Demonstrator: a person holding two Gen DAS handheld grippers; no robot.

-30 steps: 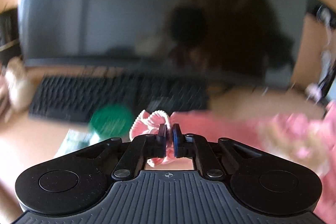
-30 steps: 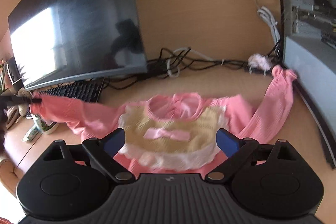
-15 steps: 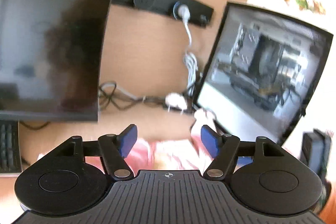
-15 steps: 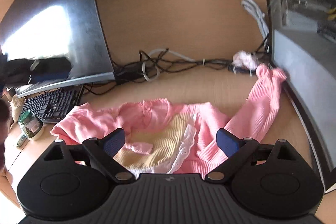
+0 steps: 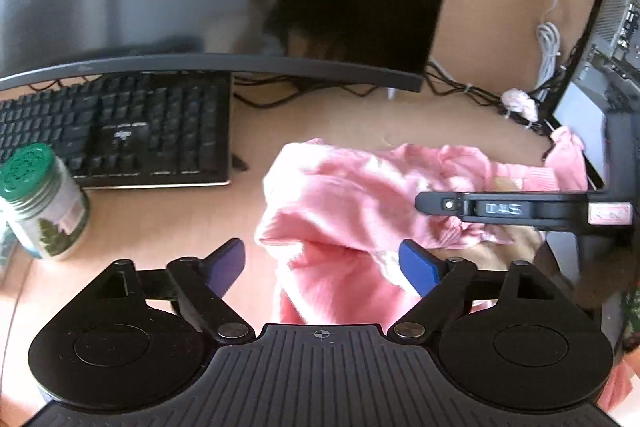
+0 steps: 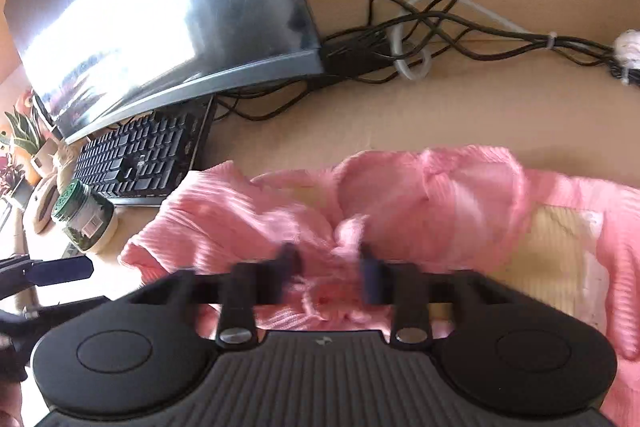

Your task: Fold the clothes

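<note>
The pink ribbed knit garment [image 6: 400,195] lies bunched mid-worktop, one sleeve folded in, folding incomplete. The left tool [image 5: 322,263], jaws just opening, stands released. The right tool [image 6: 328,267], jaws just closing, clenches bunched fabric.

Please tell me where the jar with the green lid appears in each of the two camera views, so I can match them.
Left wrist view: the jar stands at the far left edge, just in front of the keyboard's left end.
Right wrist view: the jar stands low at the left, near the keyboard's front corner, left of the pink garment.
Shared landmark: the black keyboard.
</note>
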